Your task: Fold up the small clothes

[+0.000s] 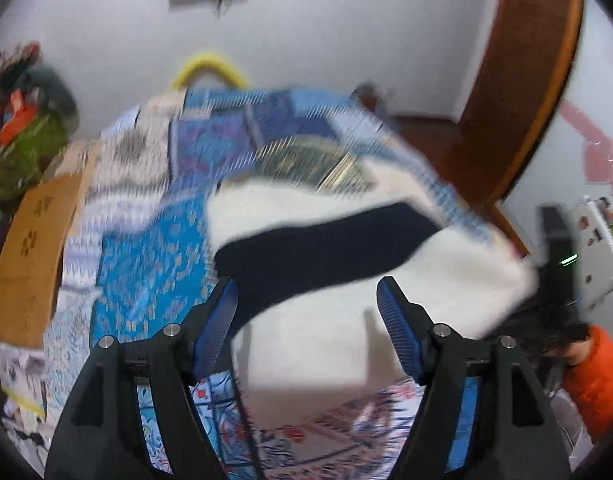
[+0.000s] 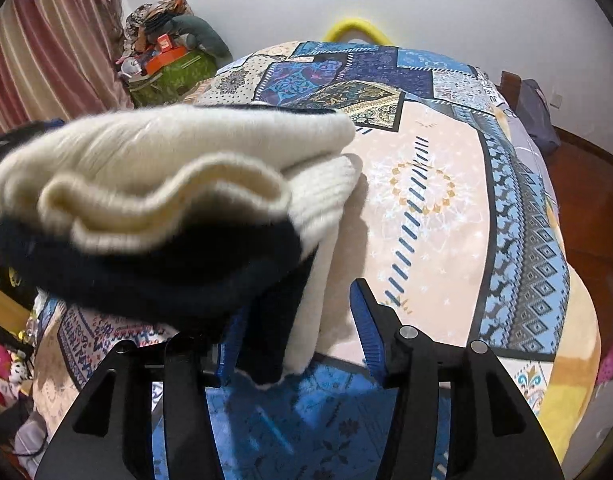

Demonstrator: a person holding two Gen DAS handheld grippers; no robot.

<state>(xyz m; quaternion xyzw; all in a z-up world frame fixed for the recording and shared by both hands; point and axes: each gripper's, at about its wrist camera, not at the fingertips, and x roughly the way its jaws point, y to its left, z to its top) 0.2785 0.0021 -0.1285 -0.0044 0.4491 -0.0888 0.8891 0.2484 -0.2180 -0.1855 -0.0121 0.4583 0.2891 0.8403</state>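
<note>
A cream knit sweater with a dark navy band (image 1: 326,256) lies on the patterned bed cover (image 1: 154,248), blurred by motion in the left wrist view. My left gripper (image 1: 306,312) is open just above it, with the navy band by its left finger. In the right wrist view the sweater (image 2: 166,168) is folded into thick layers, cream over navy (image 2: 154,272). My right gripper (image 2: 294,316) is open. The fold's edge hangs between its jaws and hides the left fingertip. Neither gripper grips the cloth.
The bed cover (image 2: 446,208) stretches away to the right. A pile of bags and clothes (image 2: 166,60) stands at the far left by a striped curtain (image 2: 46,40). A wooden frame (image 1: 526,80) and a person in orange (image 1: 590,376) are to the right.
</note>
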